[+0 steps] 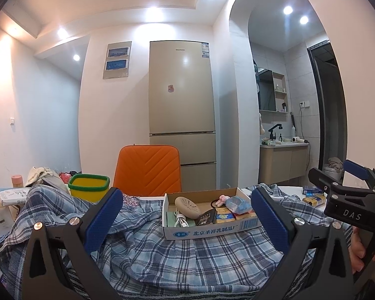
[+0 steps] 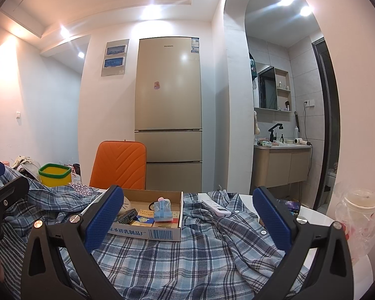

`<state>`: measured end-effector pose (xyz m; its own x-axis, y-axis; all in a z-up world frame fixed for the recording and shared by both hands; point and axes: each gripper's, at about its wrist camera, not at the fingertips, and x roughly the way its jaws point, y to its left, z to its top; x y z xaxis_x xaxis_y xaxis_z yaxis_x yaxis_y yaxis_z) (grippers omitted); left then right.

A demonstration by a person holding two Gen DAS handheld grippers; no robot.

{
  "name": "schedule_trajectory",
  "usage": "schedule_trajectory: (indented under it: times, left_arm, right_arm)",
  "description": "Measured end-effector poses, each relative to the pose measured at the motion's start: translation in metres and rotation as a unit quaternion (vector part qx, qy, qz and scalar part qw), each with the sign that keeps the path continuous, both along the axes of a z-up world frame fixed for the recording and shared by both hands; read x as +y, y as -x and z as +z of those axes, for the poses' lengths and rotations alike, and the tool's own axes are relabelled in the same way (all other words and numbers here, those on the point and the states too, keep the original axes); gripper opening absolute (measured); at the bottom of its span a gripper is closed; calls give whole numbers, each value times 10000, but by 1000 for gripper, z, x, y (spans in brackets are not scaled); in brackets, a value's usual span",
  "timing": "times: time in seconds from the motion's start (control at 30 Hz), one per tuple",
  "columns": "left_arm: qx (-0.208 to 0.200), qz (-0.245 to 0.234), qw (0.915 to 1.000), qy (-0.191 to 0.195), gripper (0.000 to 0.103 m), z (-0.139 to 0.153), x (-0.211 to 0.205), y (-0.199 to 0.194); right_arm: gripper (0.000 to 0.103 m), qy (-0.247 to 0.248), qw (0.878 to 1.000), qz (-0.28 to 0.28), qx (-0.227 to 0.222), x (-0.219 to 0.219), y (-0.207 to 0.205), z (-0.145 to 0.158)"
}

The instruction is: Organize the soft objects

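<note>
A blue plaid shirt point(image 1: 177, 257) lies rumpled across the table, also spread wide in the right wrist view as the plaid shirt point(image 2: 187, 260). My left gripper point(image 1: 185, 222) hovers just above it, open, nothing between its blue pads. My right gripper point(image 2: 187, 221) is likewise open above the cloth and empty; its body shows at the right edge of the left wrist view. A shallow cardboard box point(image 1: 212, 228) of small items rests on the shirt, straight ahead of both grippers; in the right wrist view the cardboard box point(image 2: 157, 232) sits slightly left of centre.
A yellow bin with a green rim point(image 1: 88, 187) and an orange chair point(image 1: 147, 170) stand behind the table. A white remote point(image 2: 213, 207) lies on the shirt. A plastic-wrapped cup point(image 2: 357, 215) stands at the right; a fridge point(image 1: 182, 115) is beyond.
</note>
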<state>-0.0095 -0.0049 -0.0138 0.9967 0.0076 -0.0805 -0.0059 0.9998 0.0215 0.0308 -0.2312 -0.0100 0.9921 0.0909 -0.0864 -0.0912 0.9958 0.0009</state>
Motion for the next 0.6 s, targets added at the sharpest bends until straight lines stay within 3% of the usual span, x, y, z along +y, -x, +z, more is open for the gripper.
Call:
schedule_trajectory:
  times: [0.6]
  left_arm:
    - [-7, -6, 10000, -28, 103, -2, -1, -1]
  right_arm:
    - [103, -2, 10000, 0, 11, 0, 0, 0]
